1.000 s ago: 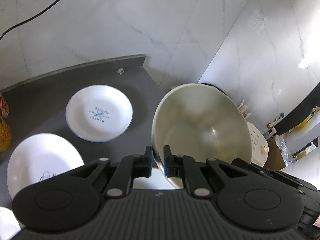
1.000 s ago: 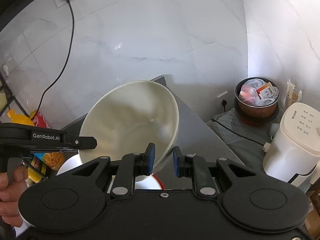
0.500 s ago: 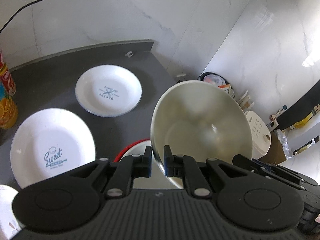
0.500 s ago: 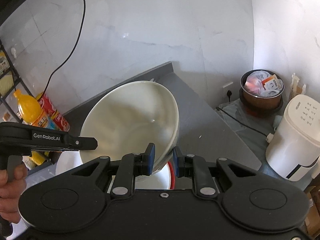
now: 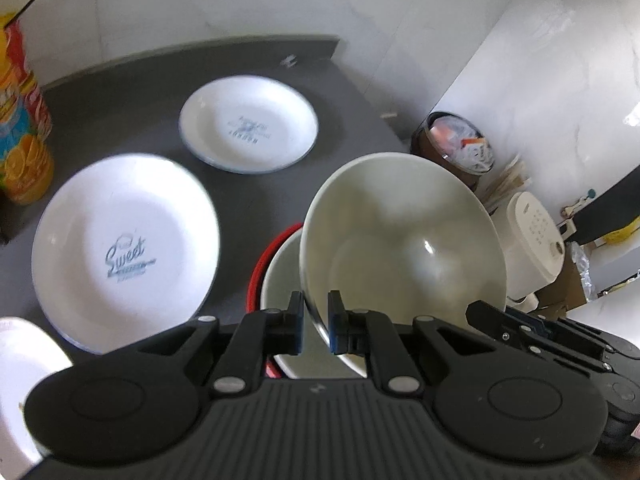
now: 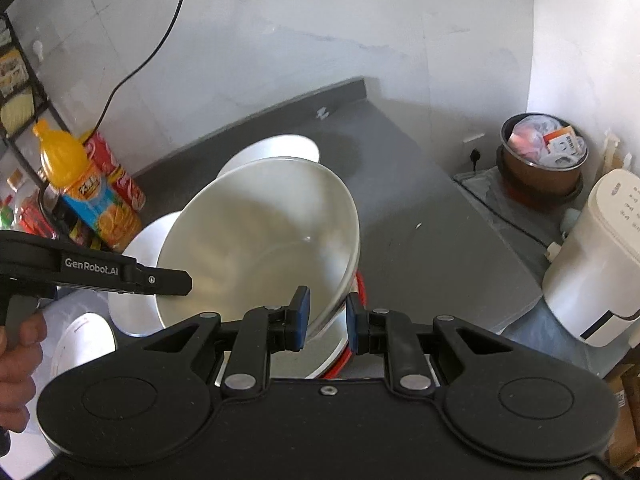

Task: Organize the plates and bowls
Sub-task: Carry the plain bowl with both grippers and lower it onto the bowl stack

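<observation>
Left wrist, tool: the left tool (image 5: 315,328) clamps the rim of the cream bowl (image 5: 400,236), tilted above the bench (image 5: 120,92).
Left wrist, progress: a red-rimmed bowl (image 5: 280,264) sits just beneath; nesting looks unfinished. The "Sweet" plate (image 5: 124,248) and far plate (image 5: 248,128) lie apart, unstacked.
Left wrist, cut off: a white dish (image 5: 24,380) at the edge.
Right wrist, tool: the right tool (image 6: 327,322) straddles the bowl's opposite rim; whether the pads actually pinch it, I cannot tell.
Right wrist, hidden: the bowl covers most of the plates.

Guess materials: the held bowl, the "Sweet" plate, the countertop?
Held bowl: glazed ceramic by its glossy cream surface and sharp highlight; melamine possible. "Sweet" plate: white glazed ceramic, printed blue logo. Countertop: dark grey, matte, likely stone or laminate.
</observation>
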`<state>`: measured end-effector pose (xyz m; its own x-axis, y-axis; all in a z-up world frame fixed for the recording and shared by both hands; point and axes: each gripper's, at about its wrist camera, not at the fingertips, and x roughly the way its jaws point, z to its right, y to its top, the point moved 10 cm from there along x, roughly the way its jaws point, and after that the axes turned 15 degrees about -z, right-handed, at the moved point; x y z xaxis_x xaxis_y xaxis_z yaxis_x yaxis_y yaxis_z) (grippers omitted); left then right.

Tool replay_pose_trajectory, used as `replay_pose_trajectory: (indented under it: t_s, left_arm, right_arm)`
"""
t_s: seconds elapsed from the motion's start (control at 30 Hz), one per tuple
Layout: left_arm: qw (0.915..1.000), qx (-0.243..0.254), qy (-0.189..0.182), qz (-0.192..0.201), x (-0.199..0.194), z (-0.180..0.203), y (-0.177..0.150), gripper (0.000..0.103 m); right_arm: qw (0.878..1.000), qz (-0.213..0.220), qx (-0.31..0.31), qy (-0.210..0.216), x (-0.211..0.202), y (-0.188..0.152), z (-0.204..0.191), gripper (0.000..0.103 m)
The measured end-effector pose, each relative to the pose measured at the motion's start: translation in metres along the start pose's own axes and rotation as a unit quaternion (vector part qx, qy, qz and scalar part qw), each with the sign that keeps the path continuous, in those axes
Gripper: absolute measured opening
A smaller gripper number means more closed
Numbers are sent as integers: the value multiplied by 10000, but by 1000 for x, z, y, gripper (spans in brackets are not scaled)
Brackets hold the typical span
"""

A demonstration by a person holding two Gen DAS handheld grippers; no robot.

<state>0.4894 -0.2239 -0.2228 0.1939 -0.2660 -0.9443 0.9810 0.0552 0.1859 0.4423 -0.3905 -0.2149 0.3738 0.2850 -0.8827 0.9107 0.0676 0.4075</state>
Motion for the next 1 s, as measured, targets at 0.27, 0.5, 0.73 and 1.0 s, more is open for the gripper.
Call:
replay_pose_trajectory:
  t_s: [0.27, 0.5, 0.73, 1.0]
  left_arm:
    - [9992, 11, 245, -309, 15, -7, -12, 11]
    - [9976, 50, 509, -469, 24, -6, -12, 11]
    - [9958, -117, 708, -564, 27, -9, -12, 10]
    - [9951, -274, 833, -449, 16, -3, 1, 21]
  right_arm:
    - [9998, -179, -67, 46, 13, -7, 0, 19]
    - [9994, -287, -193, 66, 23, -10, -1, 20]
    - [9986, -392, -357, 75, 29, -11, -3, 26]
    - [9986, 17, -383, 358, 7, 7, 7, 56]
